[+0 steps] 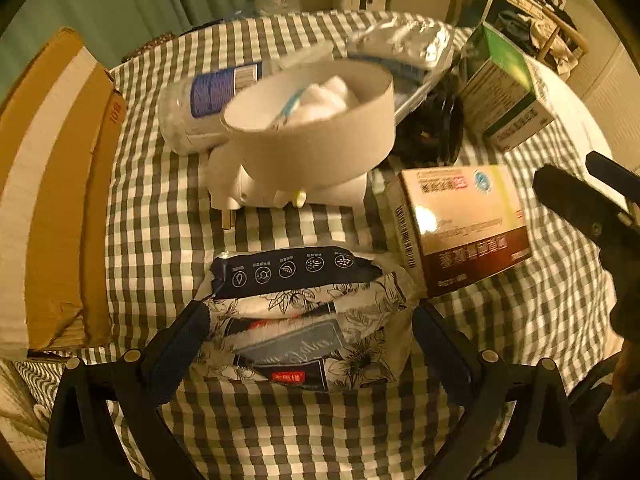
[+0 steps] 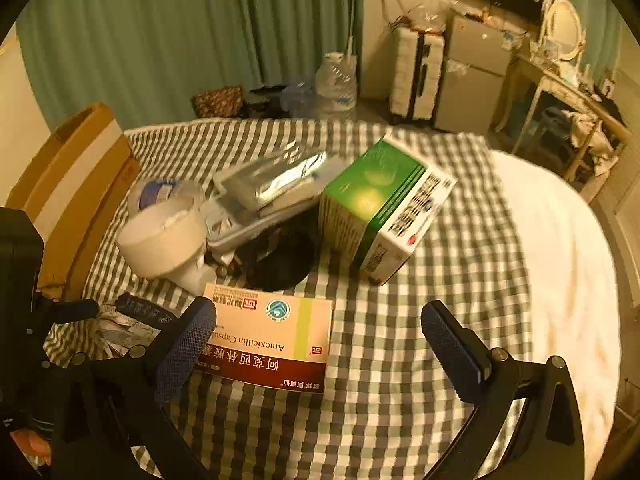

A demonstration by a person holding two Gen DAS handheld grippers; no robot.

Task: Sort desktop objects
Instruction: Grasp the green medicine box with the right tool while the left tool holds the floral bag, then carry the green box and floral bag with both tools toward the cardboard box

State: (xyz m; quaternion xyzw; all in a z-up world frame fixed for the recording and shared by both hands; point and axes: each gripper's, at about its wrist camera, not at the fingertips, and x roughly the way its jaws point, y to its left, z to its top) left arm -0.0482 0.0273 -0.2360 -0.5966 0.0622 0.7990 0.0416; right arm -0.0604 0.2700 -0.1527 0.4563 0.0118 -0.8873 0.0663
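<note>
On the checked cloth [image 1: 160, 240], the left gripper [image 1: 312, 332] stands wide around the flowery tissue pack [image 1: 304, 320], maybe ready to grab it, while the right gripper [image 2: 320, 336] gapes wide by the medicine box [image 2: 276, 344]

Green curtain [image 2: 160, 32], white suitcase [image 2: 416, 76], warm light

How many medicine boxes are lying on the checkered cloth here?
2. The amoxicillin capsule box lies nearest the right gripper; the green box sits tilted farther back on the checkered cloth. More could be hidden in the pile behind.
</note>
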